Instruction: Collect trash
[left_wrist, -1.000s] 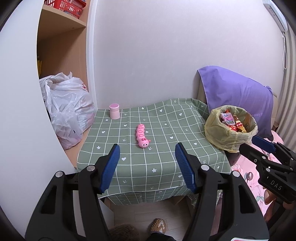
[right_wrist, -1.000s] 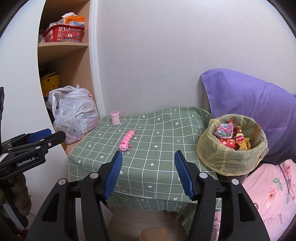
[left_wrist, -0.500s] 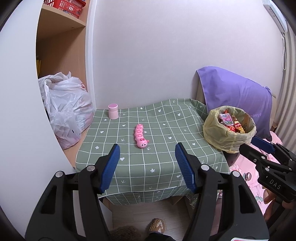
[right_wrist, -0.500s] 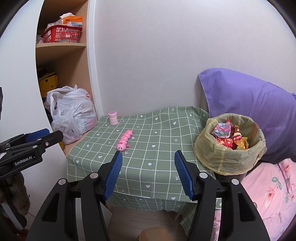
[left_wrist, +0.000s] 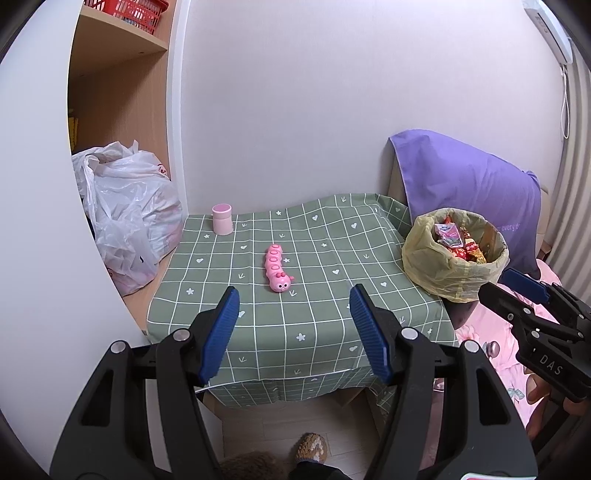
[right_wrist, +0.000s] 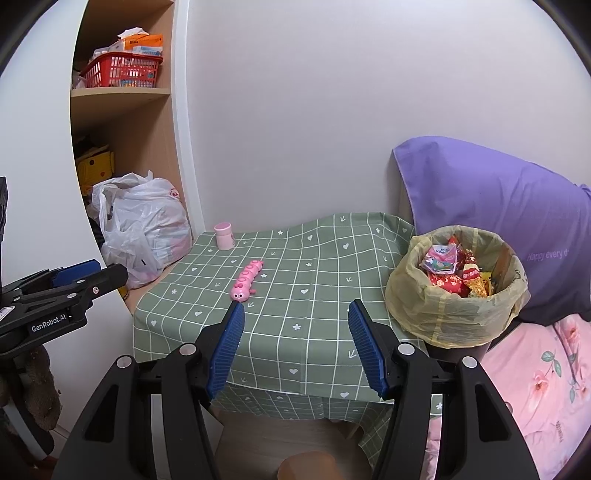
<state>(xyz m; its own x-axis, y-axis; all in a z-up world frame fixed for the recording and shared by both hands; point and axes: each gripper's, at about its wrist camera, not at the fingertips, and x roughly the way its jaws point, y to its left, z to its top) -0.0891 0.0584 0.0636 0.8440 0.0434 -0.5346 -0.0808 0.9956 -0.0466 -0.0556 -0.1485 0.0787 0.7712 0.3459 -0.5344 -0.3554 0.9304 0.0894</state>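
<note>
I hold both grippers short of the small table (left_wrist: 332, 350), each tilted down toward its green checked cloth, with nothing between either pair of blue pads. My left gripper (left_wrist: 293, 332) stands wide apart and empty; my right gripper (right_wrist: 295, 345) likewise, touching nothing. The trash bin (right_wrist: 454, 317), lined with a yellowish bag and heaped with bright wrappers, sits at the table's right edge, just beside the purple pillow (right_wrist: 498, 206), ahead and to the right of both grippers. It lies nearer my right hand, just off that gripper's right finger in the right wrist view. On the cloth only a pink caterpillar toy (left_wrist: 276, 267) and a pink cup (left_wrist: 222, 219) remain; the toy's long axis runs roughly away from me, head toward me, straight ahead of my left gripper. Whether either counts as trash I cannot say; judging by the full bin, the collecting may be nearly done. A white plastic bag (right_wrist: 144, 229) slumps on the low shelf at left.
</note>
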